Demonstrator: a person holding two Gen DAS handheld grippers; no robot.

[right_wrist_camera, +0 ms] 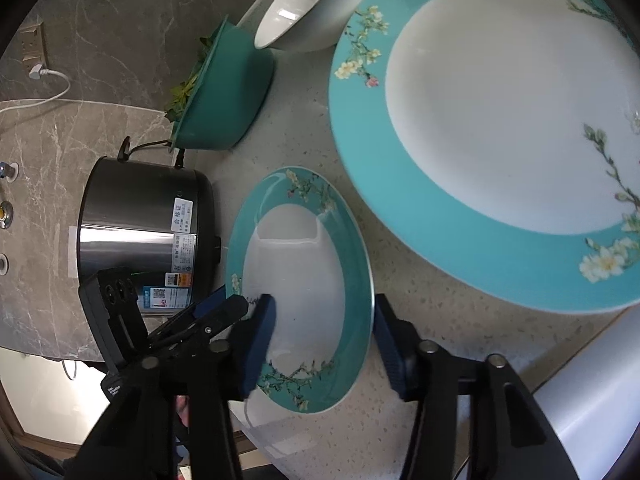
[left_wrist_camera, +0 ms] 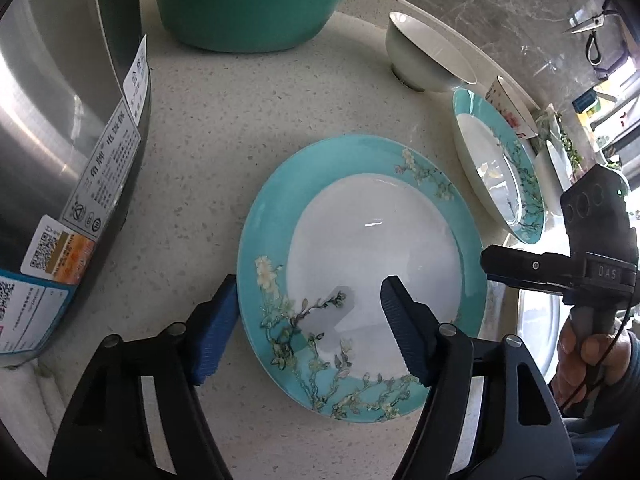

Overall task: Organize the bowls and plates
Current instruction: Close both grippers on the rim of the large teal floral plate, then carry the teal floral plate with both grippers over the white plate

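Two teal-rimmed blossom plates lie on the speckled countertop (left_wrist_camera: pixel 192 128). The near plate (left_wrist_camera: pixel 360 276) fills the centre of the left wrist frame; the second plate (left_wrist_camera: pixel 498 164) sits toward the upper right, with a white bowl (left_wrist_camera: pixel 428 54) just behind it.

Left gripper (left_wrist_camera: pixel 308 324): jaws apart and straddling the near plate's rim — one blue pad outside the edge at lower left, the other over the white well. No pad contact can be made out.

Right gripper (right_wrist_camera: pixel 324 340): seen in the right wrist view straddling the opposite rim of the same plate (right_wrist_camera: pixel 300 292) low in the frame, one pad inside, one outside, a gap showing at the outer pad. It is judged not yet clamped.

Step in hand, as judged: a two-sided pinch on the rim, ahead of lifting the plate onto its partner (right_wrist_camera: pixel 492 128).

Notes for doing it well:
- Inner pads should be set low onto the glazed slope before closing — glaze is slick.
- Both grips are best closed evenly, so the plate is not tipped.
- The rice cooker (left_wrist_camera: pixel 52 140) at the left and the green basin (left_wrist_camera: pixel 248 8) at the top should be given room.
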